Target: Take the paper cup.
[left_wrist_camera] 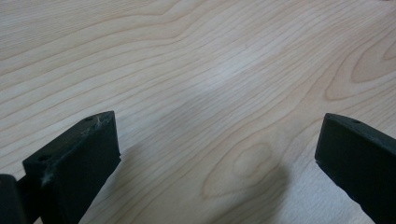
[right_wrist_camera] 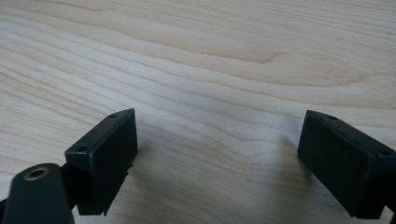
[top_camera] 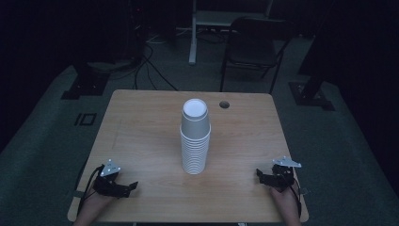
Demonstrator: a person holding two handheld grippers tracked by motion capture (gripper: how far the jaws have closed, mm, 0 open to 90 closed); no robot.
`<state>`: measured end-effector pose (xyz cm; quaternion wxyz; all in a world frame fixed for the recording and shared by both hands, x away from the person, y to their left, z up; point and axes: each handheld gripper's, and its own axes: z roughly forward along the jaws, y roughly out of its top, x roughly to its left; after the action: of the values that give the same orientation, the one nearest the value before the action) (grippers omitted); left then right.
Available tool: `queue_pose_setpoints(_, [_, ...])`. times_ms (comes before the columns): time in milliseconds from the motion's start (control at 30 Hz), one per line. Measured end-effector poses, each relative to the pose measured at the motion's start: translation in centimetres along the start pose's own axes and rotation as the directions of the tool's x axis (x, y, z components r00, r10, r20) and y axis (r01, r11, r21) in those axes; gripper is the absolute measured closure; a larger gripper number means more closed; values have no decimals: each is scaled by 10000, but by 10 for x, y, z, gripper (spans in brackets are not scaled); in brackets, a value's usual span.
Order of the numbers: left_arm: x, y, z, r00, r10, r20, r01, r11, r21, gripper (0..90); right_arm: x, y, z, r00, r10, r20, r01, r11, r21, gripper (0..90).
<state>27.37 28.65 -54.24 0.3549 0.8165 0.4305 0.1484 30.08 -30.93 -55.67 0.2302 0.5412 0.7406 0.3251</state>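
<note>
Both grippers rest near the bottom edge of the desk [top_camera: 141, 122] in the high view, the left gripper [top_camera: 131, 187] at lower left and the right gripper [top_camera: 259, 175] at lower right, each held by a hand coming in from the bottom of the frame. In the left gripper view, the left gripper [left_wrist_camera: 217, 144] has its jaws spread wide with nothing between them, bare wood grain showing in the gap. In the right gripper view, the right gripper [right_wrist_camera: 217, 140] is likewise spread wide and holds nothing, its jaws low over the wood.

A tall stack of paper cups [top_camera: 195, 139] stands upright at the centre of the high view, between the two grippers and well apart from both. Just to the upper right of the stack sits a round cable hole [top_camera: 224, 104] in the desk. Beyond the desk, in the dim upper part of the frame, stands a dark chair [top_camera: 251, 49], with cables [top_camera: 150, 66] trailing over the floor at upper left.
</note>
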Motion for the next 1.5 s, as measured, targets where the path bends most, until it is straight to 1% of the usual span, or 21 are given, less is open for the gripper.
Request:
queue_pose_setpoints(167, [-5,9,3,9995,281,109,-281,9996,-16,1,0,0,0,10000,-1,-2,1,10000,1,115])
queue_pose_setpoints(233, [-6,12,4,9993,373,85,-373,9993,26,1,0,0,0,10000,-3,1,3,10000,-2,115])
queue_pose_setpoints(333, [-9,16,7,9988,408,256,-408,9992,4,1,0,0,0,10000,-2,0,2,10000,-3,115])
queue_pose_setpoints(400, [-12,20,8,9981,512,336,-511,9987,-32,1,0,0,0,10000,-8,2,8,10000,2,115])
queue_pose_setpoints(433, [-14,22,9,9973,583,443,-583,9983,-23,1,0,0,0,10000,-3,0,3,10000,-6,115])
queue_pose_setpoints(500, [-17,27,10,9964,719,453,-717,9974,-59,1,0,0,0,10000,-7,0,7,10000,-6,115])
queue_pose_setpoints(533, [-19,29,11,9955,750,573,-746,9972,-106,1,0,0,0,10000,-5,0,5,10000,-6,115])
queue_pose_setpoints(733, [-25,40,11,9917,1155,563,-1140,9931,-292,2,0,0,0,10000,-18,-1,18,10000,-8,115])
queue_pose_setpoints(900, [-30,49,8,9875,1346,820,-1308,9901,-506,2,0,-1,-1,10000,16,-5,-16,10000,-2,116])
queue_pose_setpoints(933, [-32,51,8,9874,1362,804,-1320,9897,-558,1,0,-1,-1,10000,10,-3,-10,10000,1,116])
queue_pose_setpoints(967, [-32,53,8,9865,1369,903,-1320,9895,-585,1,0,-1,-1,10000,11,-2,-11,10000,5,116])
queue_pose_setpoints(1000, [-33,55,9,9853,1439,923,-1386,9884,-614,2,0,-1,-1,10000,12,-2,-12,10000,5,116])
queue_pose_setpoints(1033, [-34,56,9,9856,1431,899,-1375,9883,-654,2,0,-1,-1,10000,12,-1,-12,10000,5,116])
queue_pose_setpoints(1067, [-34,58,9,9837,1474,1030,-1411,9878,-666,2,0,-1,-1,10000,9,-3,-9,10000,-1,116])
queue_pose_setpoints(1133, [-36,61,9,9819,1536,1107,-1453,9861,-800,2,0,-1,-1,10000,10,-3,-10,10000,1,116])
queue_pose_setpoints(1167, [-37,63,9,9799,1573,1224,-1473,9852,-873,2,0,-1,-1,10000,10,-3,-10,10000,0,116])
queue_pose_setpoints(1367, [-46,75,11,9701,1940,1457,-1798,9781,-1050,2,0,-1,-1,10000,10,-7,-10,10000,-1,116])
queue_pose_setpoints(1400, [-48,78,11,9694,1988,1440,-1839,9767,-1106,1,0,-1,-1,10000,11,-5,-11,10000,3,116])
queue_pose_setpoints(1433, [-50,81,11,9663,2060,1546,-1893,9750,-1165,2,0,-1,-1,10000,10,-4,-10,10000,0,116])
queue_pose_setpoints(1467, [-52,83,12,9652,2102,1556,-1925,9737,-1217,2,0,-1,-1,10000,11,-6,-11,10000,-1,116])
queue_pose_setpoints(1500, [-53,86,12,9623,2218,1572,-2040,9713,-1222,1,0,-1,-1,10000,14,-5,-14,10000,-1,116])
